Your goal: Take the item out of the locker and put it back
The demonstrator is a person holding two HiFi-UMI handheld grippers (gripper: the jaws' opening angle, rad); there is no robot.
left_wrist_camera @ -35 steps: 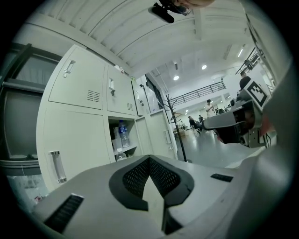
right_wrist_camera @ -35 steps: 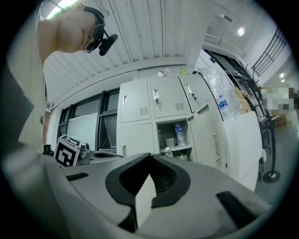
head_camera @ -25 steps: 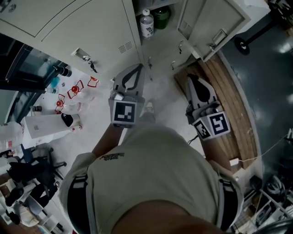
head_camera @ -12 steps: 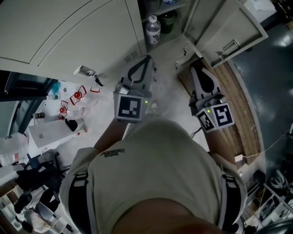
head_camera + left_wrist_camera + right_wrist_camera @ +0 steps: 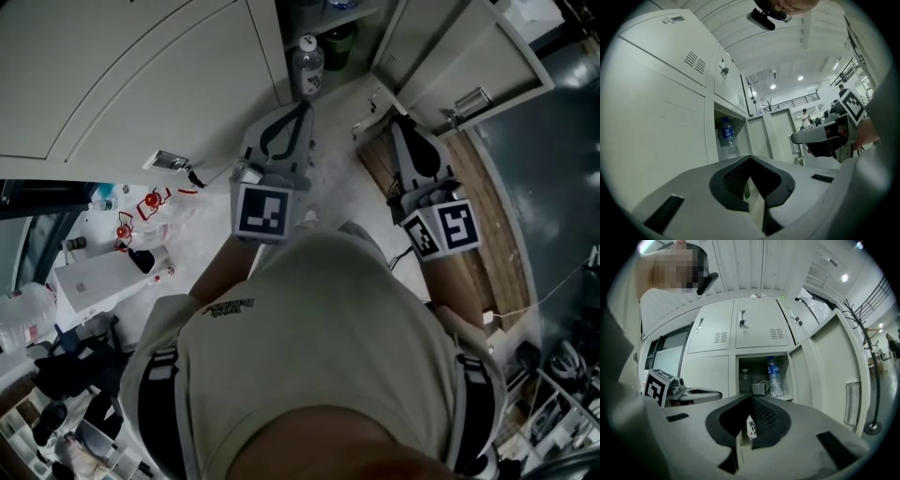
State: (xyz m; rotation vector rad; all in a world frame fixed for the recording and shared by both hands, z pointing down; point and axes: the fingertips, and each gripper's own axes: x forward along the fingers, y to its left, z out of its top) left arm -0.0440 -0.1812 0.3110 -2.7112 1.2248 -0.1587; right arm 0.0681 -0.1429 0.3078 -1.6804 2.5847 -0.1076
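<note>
Bottle (image 5: 774,377) in locker (image 5: 757,366) — mug (image 5: 759,388) just L of it.

The 2 grippers, left gripper (image 5: 302,105) and right gripper (image 5: 398,120), point level toward the locker (image 5: 761,355), side by side, jaws closed together.

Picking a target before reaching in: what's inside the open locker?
The locker shelf holds a water bottle, a mug and a clear container. The right hand-held gripper covers most of what is below; only a white printed item shows.
</note>
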